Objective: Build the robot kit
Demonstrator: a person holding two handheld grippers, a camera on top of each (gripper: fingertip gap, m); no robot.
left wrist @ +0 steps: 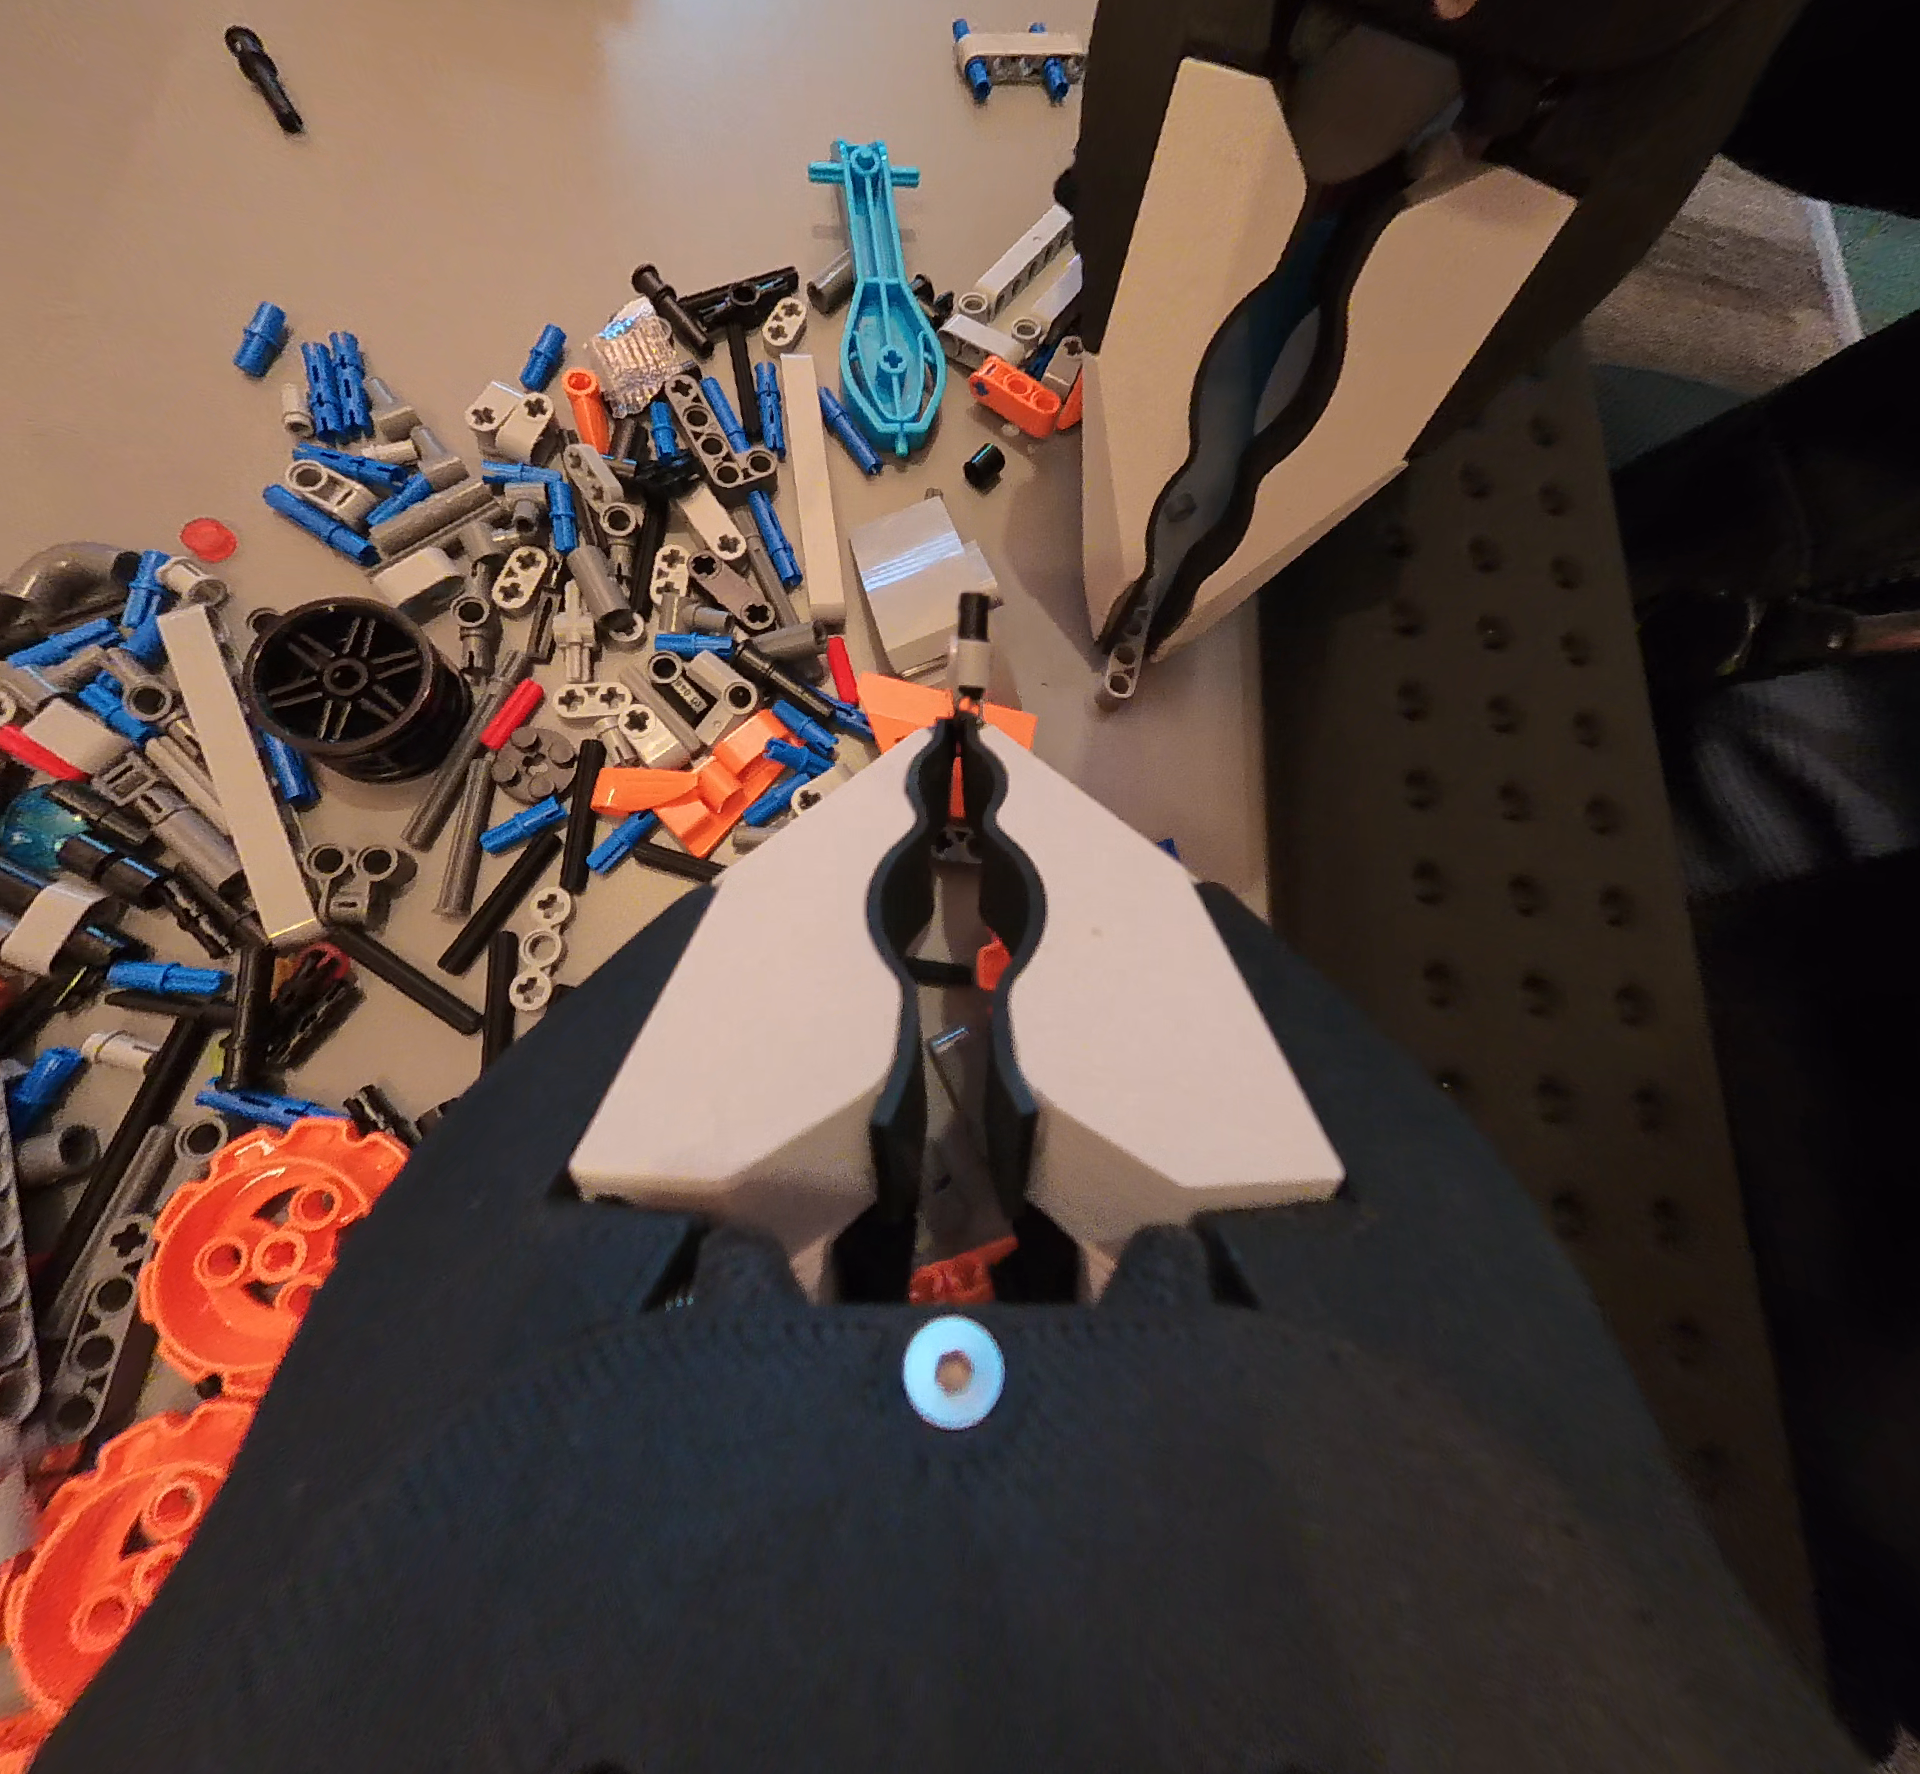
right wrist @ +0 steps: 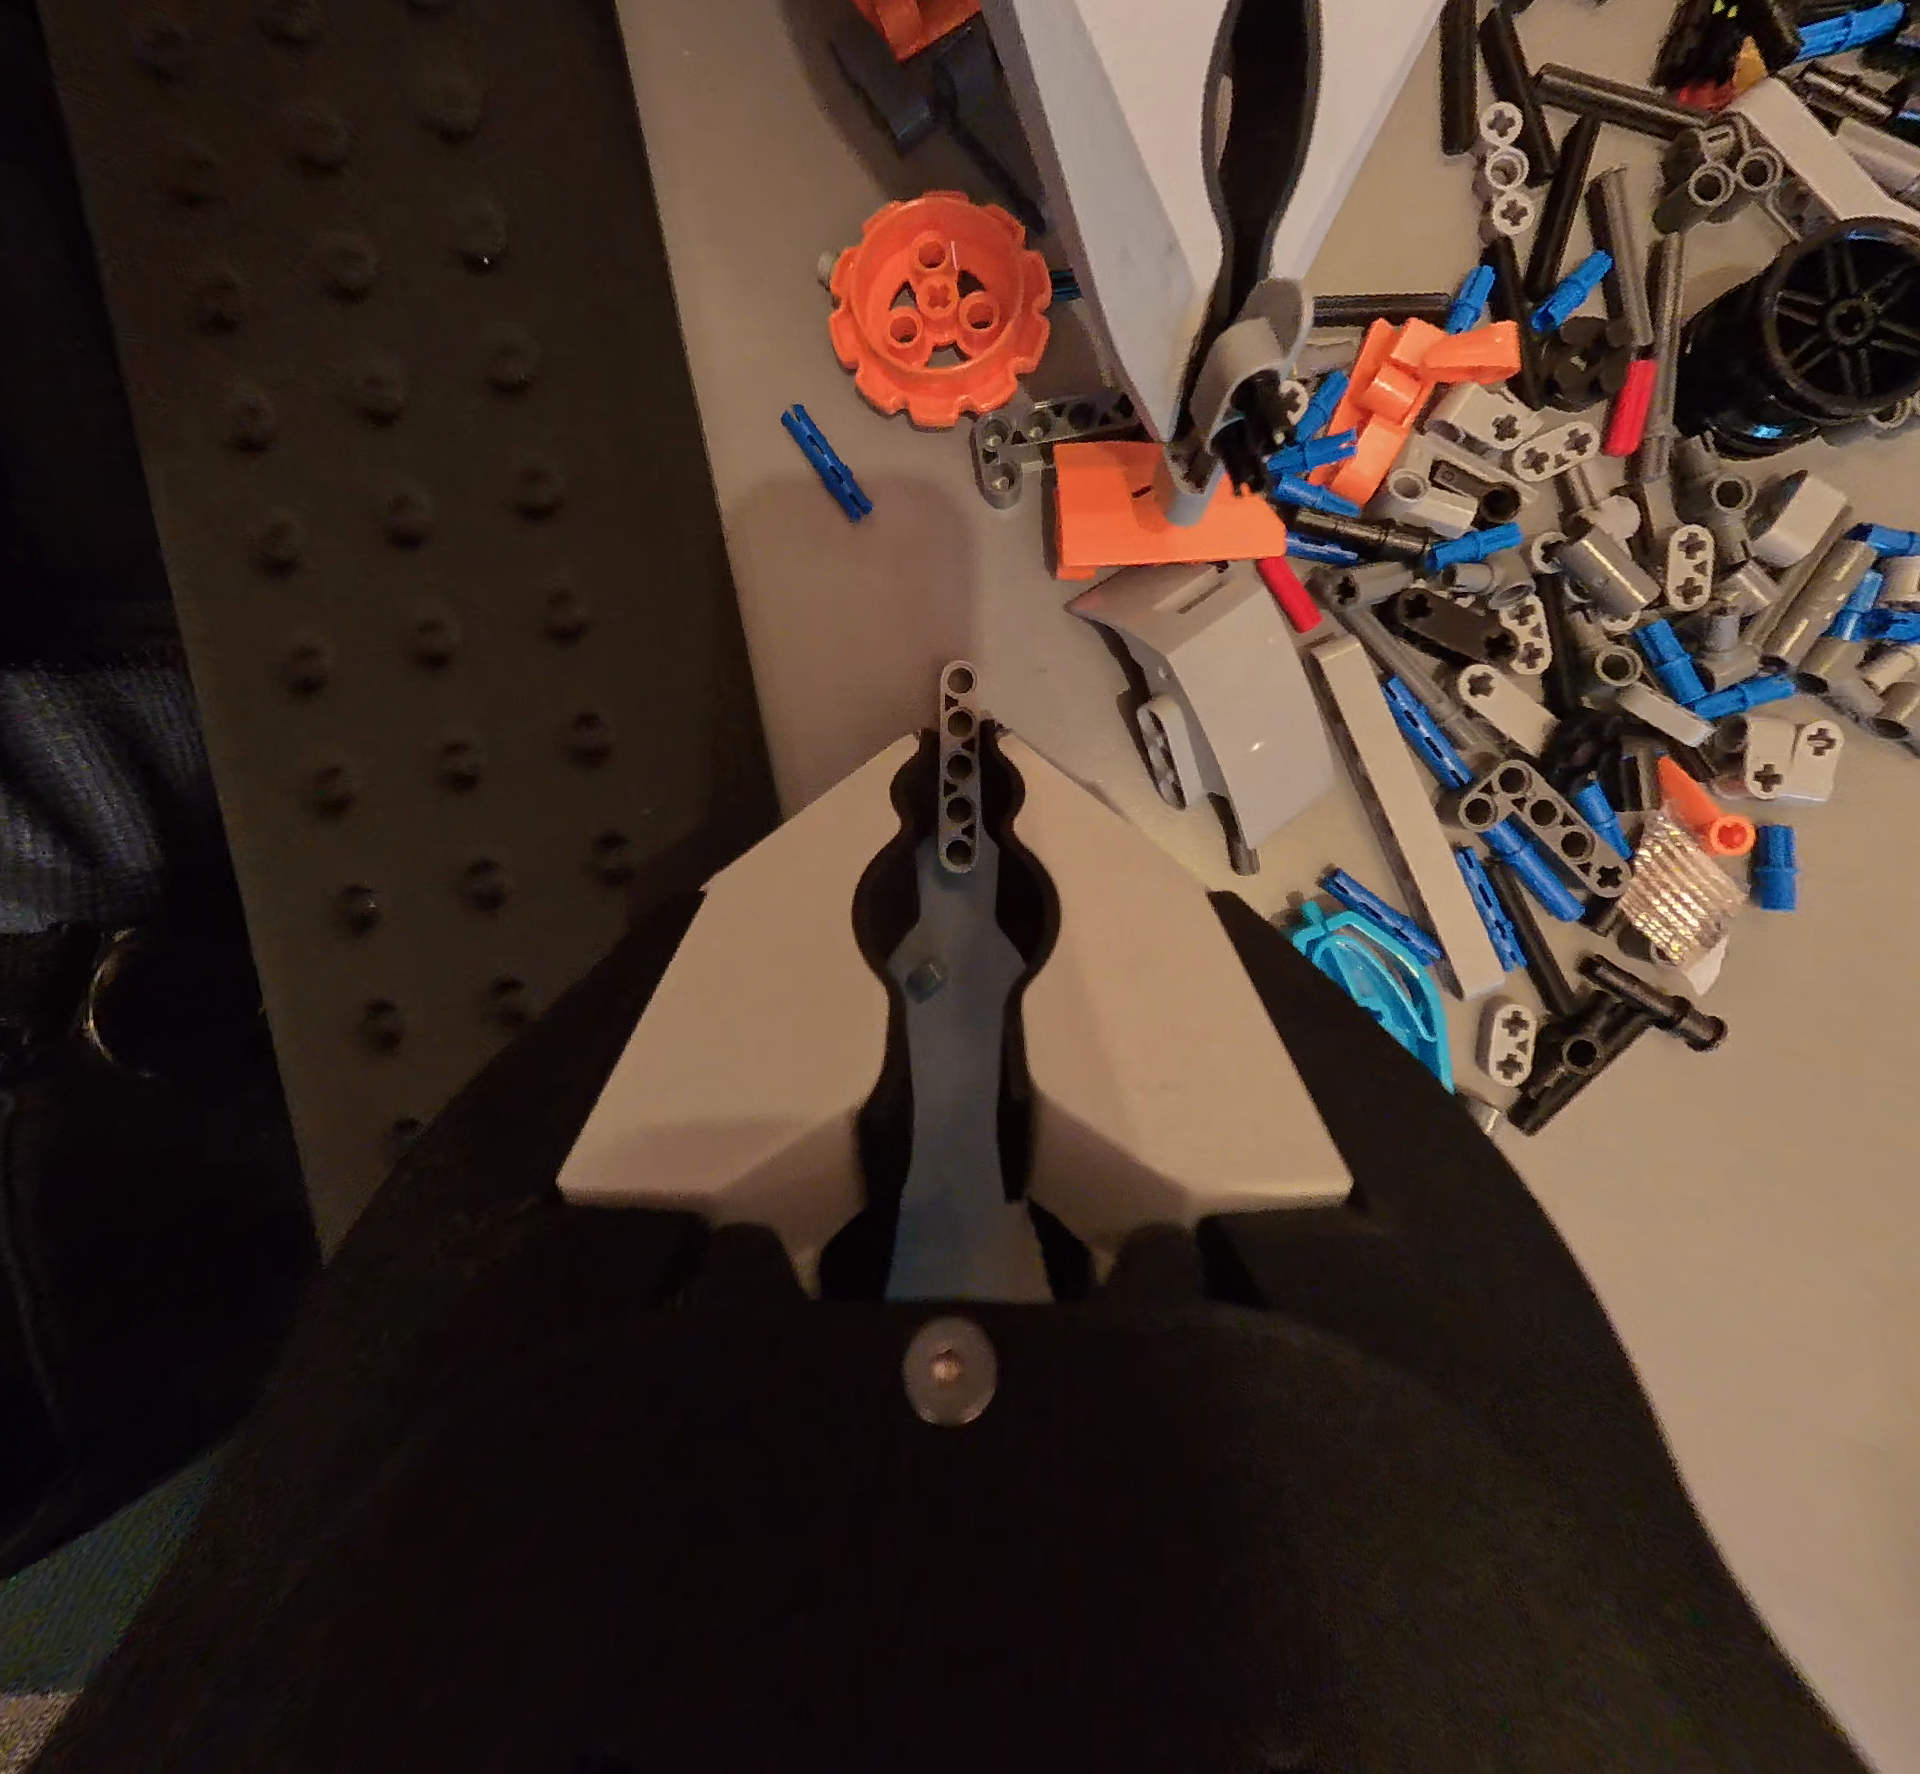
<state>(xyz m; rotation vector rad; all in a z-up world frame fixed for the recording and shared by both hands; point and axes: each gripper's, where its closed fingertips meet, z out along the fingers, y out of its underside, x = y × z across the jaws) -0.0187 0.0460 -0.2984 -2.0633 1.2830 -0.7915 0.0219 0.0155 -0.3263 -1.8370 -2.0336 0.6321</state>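
- Clamping a thin grey holed beam (right wrist: pixel 958 768), right gripper (right wrist: pixel 958 737) clenched near the table (left wrist: pixel 499 166) edge.
- Left gripper (left wrist: pixel 964 737) pinched on a small grey-and-black pin assembly (left wrist: pixel 971 649); its lower end hidden.
- Glossy plastic pile: orange toothed wheel (right wrist: pixel 938 308), black spoked rim (left wrist: pixel 348 685), blue pins.

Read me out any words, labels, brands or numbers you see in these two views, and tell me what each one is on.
Small grey connector in the pile, left wrist view: tiny dark marks on its side, too small to read.
Grey holed beam in the right gripper, grey-and-black pin piece in the left gripper: no writing shows.
Nothing else legible in either view.
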